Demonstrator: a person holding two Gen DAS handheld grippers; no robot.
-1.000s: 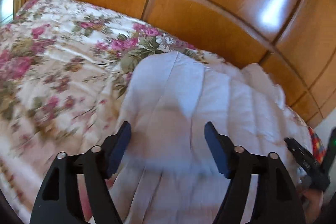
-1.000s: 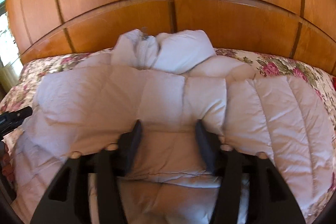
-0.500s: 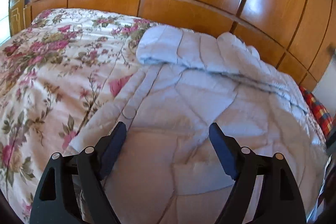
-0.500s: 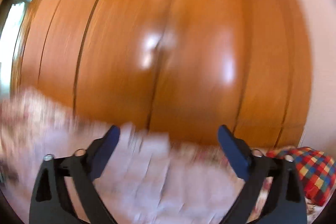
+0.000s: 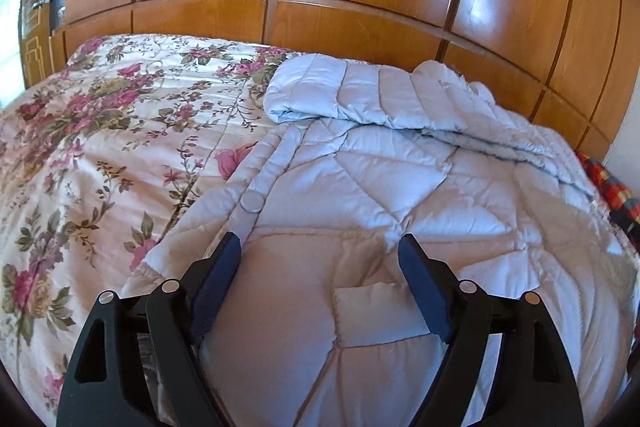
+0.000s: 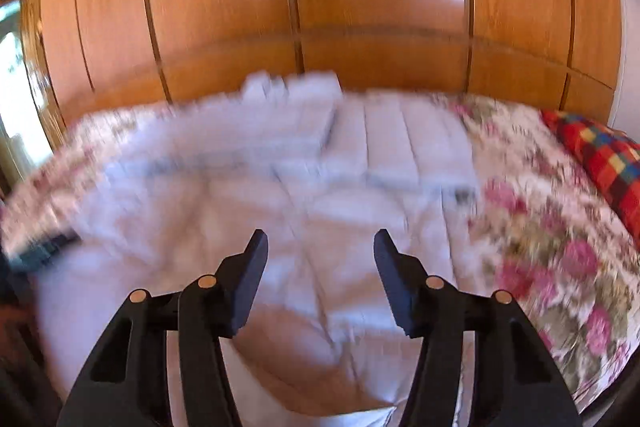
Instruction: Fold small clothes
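Fingers point(image 5: 232, 255) of the left gripper point(image 5: 320, 247) stand spread over the jacket point(image 5: 360, 179) on the bed point(image 5: 100, 147); right gripper point(image 6: 318, 243) fingers are closing, empty, above it.

Left gripper point(image 5: 320, 247): two black plastic arms of triangular outline, each with a triangular cut-out in its outer web. Two round silver pivot pins per side. Fingers point(image 5: 218, 283) are flat, dark blue, textured pads tapering to blunt tips.

Right gripper point(image 6: 318, 241): same build, black arms with triangular cut-outs. Its pivot pins look copper-toned in this light. Fingers point(image 6: 246, 287) are dark blue and wedge-shaped. No cables, labels or markings visible on either unit.
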